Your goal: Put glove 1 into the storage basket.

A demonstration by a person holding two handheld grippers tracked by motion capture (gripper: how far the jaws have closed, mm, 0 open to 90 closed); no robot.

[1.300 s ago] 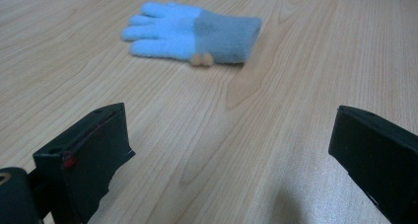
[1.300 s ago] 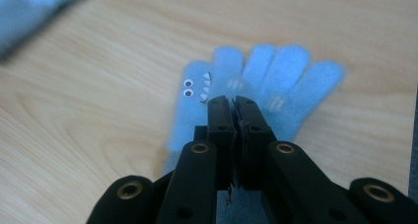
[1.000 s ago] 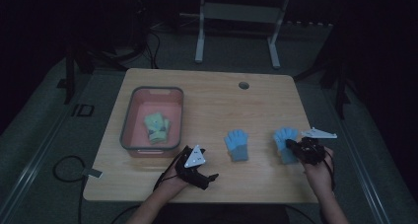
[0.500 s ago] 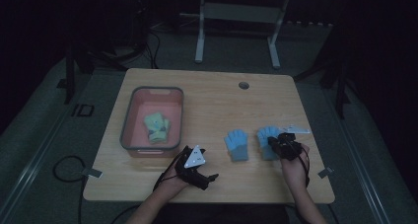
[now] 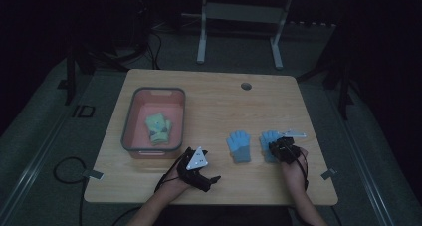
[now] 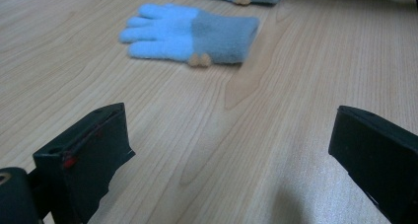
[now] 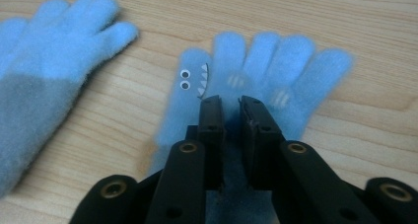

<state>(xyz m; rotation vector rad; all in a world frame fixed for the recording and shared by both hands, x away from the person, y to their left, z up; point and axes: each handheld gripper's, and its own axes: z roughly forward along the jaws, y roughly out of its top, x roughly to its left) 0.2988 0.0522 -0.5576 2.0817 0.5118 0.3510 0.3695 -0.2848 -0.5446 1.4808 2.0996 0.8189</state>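
The right gripper [image 5: 281,150] has slid leftward along the near part of the table [image 5: 219,94] over the past second, dragging the right-hand blue glove [image 7: 256,81] with it, so this glove now lies just beside the other blue glove [image 5: 239,146] instead of well apart from it. In the right gripper view the jaws stand almost pressed together with glove fabric between them, pinching the glove at its palend near the cuff; the dim high view makes the exact hold hard to confirm, though the glove's travel with the gripper suggests a firm pinch. That glove shows small googly eyes and white teeth on one finger. The left gripper [image 5: 198,170] rests near the table's front edge, its jaws spread wide with nothing between them, pointing toward the left glove. A pink bin [image 5: 130,131] at the table's left holds a green glove [image 5: 158,128]. Bringing the two blue gloves together probably means they are being paired before going somewhere, perhaps the bin.
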